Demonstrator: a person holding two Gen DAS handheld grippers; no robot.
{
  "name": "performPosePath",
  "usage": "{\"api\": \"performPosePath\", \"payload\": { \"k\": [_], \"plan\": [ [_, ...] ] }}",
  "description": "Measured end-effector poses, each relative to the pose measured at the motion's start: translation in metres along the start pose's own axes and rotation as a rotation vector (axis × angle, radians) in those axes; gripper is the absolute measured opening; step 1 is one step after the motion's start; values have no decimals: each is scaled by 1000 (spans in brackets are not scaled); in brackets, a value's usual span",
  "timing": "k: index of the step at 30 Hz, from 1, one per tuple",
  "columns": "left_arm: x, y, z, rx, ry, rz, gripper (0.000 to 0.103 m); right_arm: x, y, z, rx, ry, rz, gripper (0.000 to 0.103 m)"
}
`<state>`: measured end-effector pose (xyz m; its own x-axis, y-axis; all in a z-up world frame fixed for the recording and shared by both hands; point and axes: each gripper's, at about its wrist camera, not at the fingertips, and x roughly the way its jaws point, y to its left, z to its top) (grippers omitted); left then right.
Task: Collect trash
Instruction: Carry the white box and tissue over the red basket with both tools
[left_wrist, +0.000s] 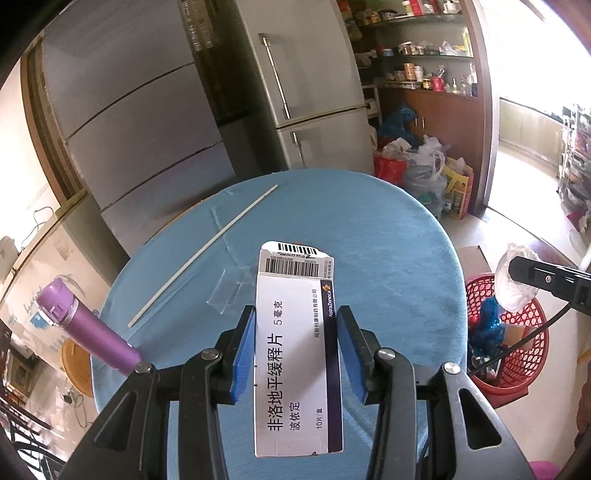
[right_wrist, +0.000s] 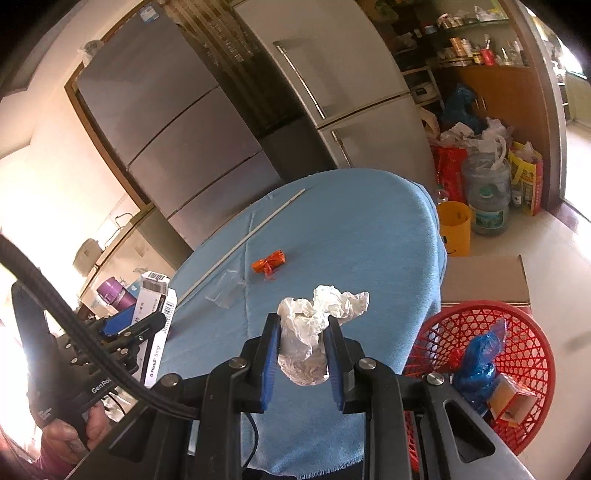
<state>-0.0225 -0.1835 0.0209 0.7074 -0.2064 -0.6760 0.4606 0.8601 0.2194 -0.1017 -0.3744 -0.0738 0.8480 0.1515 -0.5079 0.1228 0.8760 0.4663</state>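
Over blue table (right_wrist: 351, 236), left gripper (left_wrist: 295, 349) clasps medicine box (left_wrist: 297, 354), right gripper (right_wrist: 302, 354) pinches tissue (right_wrist: 314, 332).

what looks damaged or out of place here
The medicine box in the left gripper has a torn-open top flap. On the blue table, an orange candy wrapper, clear plastic scrap and thin white stick lie loose.
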Motion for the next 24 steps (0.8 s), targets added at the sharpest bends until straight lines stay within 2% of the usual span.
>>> {"api": "performPosePath", "payload": {
  "k": [24],
  "plan": [
    [10, -33, 5, 74, 22, -28, 45, -16, -36, -7, 69, -10, -47, 26]
  ]
}}
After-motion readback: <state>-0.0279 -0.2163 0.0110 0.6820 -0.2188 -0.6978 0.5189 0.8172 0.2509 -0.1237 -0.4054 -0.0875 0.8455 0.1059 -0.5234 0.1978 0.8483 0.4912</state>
